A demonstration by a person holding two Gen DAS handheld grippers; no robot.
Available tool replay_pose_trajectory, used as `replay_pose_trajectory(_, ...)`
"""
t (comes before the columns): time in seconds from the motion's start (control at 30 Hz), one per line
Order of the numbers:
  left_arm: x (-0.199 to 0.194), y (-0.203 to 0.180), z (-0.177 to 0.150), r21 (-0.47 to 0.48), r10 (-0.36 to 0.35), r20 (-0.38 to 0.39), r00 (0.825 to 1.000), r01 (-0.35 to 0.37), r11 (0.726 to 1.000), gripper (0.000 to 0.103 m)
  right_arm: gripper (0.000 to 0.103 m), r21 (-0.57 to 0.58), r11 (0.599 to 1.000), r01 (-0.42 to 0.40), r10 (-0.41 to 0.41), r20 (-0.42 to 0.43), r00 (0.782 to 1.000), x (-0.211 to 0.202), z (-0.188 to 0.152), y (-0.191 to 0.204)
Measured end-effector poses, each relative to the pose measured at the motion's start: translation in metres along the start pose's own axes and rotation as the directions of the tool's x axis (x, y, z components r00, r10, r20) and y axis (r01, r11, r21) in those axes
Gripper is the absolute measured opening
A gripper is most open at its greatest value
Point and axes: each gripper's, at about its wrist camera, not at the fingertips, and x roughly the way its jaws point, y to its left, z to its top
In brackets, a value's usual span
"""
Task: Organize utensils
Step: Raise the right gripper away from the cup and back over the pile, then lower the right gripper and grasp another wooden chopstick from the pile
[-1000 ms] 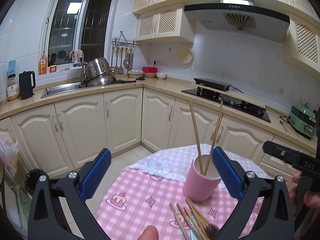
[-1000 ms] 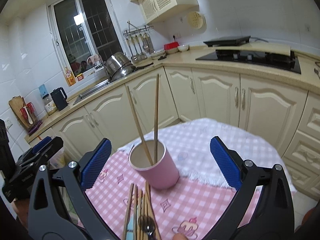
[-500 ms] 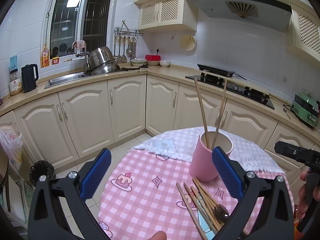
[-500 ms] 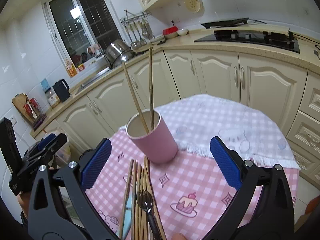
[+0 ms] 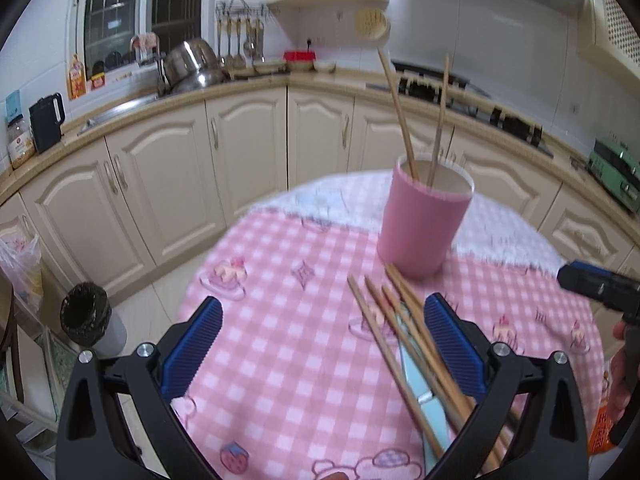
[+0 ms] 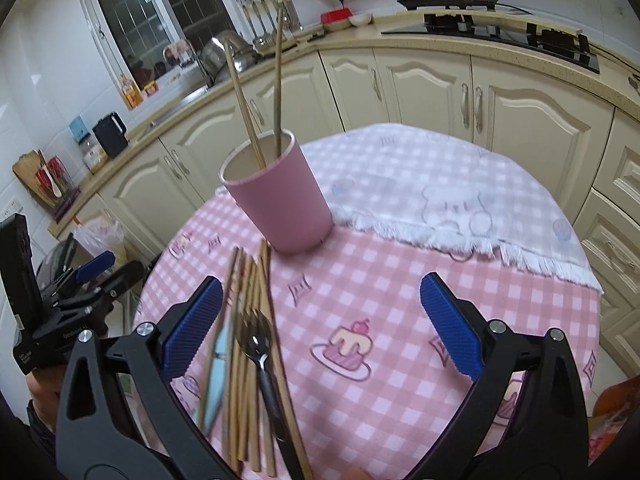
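Both claws spread wide, empty; chopsticks (image 6: 256, 320) beside pink cup (image 6: 280, 196)

Round table (image 6: 400, 280), pink checked cloth: pink cup (image 6: 280, 204), chopsticks (image 6: 248, 320), fork (image 6: 256, 340).

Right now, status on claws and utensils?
Left claw open, empty. Right claw open, empty. Pink cup holds two chopsticks; loose chopsticks, fork on tablecloth. Nothing blocking.

Cream wooden cabinets (image 5: 248, 160) under a beige stone counter (image 5: 132, 110) curve from 9 to 3 o'clock, with a dark barred window (image 5: 136, 12) at 11 o'clock, white tiled walls (image 5: 500, 32), and a pale tiled floor (image 5: 160, 292).
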Motion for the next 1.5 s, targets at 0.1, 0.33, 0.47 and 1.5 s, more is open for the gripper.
replay_pose_trajectory(0.1, 0.010, -0.005, -0.013, 0.010, -0.003, -0.048, 0.999, 0.003, 1.000, 0.099, 0.097, 0.004, 1.000, 0.004, -0.003, -0.015, 1.000, 0.003, -0.004, -0.004)
replay_pose_trajectory(0.33, 0.027, -0.017, -0.035, 0.032, 0.012, -0.133, 0.991, -0.007, 0.999, 0.099, 0.097, -0.030, 1.000, 0.008, -0.010, -0.065, 0.998, 0.015, -0.013, -0.001)
replay_pose_trajectory(0.47, 0.039, -0.022, -0.045, 0.046, 0.025, -0.183, 0.983, -0.017, 0.999, 0.099, 0.097, -0.071, 0.997, 0.021, -0.029, -0.105, 0.994, 0.023, -0.019, 0.003)
replay_pose_trajectory(1.5, 0.062, -0.013, -0.043, 0.146, 0.123, -0.235, 0.964, -0.090, 0.985, 0.098, 0.082, -0.385, 0.922, 0.037, -0.176, -0.334, 0.926, 0.097, -0.029, 0.038)
